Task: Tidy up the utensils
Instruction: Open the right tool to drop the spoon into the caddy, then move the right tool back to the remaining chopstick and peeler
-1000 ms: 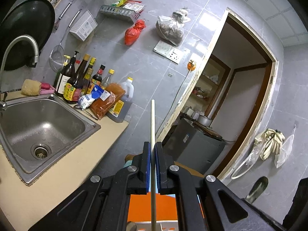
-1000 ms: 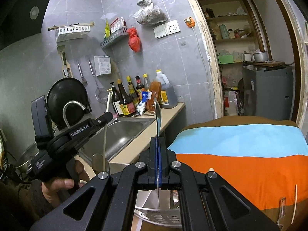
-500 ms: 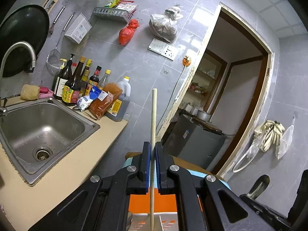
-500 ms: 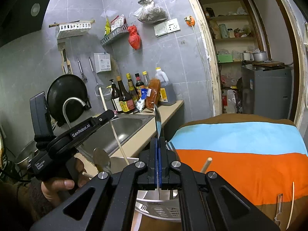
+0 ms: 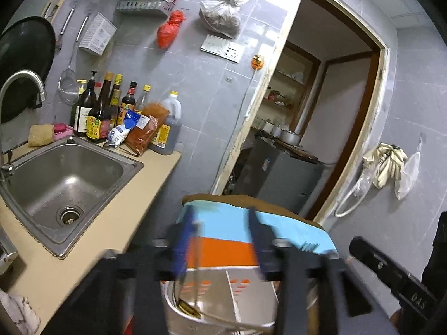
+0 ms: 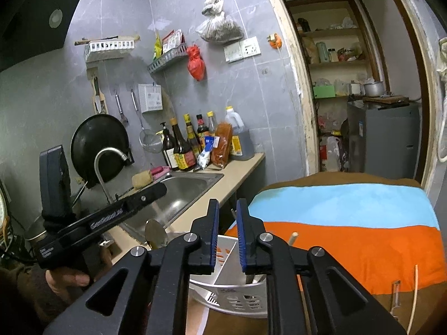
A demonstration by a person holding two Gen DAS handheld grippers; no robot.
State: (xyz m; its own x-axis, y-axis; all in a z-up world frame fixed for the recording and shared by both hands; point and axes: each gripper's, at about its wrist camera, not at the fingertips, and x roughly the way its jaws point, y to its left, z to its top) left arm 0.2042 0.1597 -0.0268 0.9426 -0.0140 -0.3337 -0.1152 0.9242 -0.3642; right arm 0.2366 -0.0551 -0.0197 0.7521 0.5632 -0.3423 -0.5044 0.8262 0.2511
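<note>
A white utensil holder (image 6: 232, 287) with a divider stands on the striped cloth, right below both grippers; in the left wrist view it (image 5: 220, 304) looks metallic and blurred. My left gripper (image 5: 222, 240) is open and empty above it, blurred by motion. A thin stick (image 5: 197, 265) and a spoon bowl (image 5: 188, 307) rest inside the holder. My right gripper (image 6: 225, 233) is open and empty above the holder. A wooden chopstick tip (image 6: 292, 238) sticks up behind its right finger. A spoon (image 6: 153, 230) stands at the holder's left.
A steel sink (image 5: 64, 181) with a curved tap (image 6: 107, 164) lies to the left. Sauce bottles (image 6: 187, 145) and bags stand at the counter's far end. An orange, blue and brown striped cloth (image 6: 349, 240) covers the surface under the holder. A doorway (image 5: 321, 111) opens on the right.
Both grippers have opened. The left one let go of the wooden chopstick and the right one let go of the metal utensil; both now sit down in the holder.
</note>
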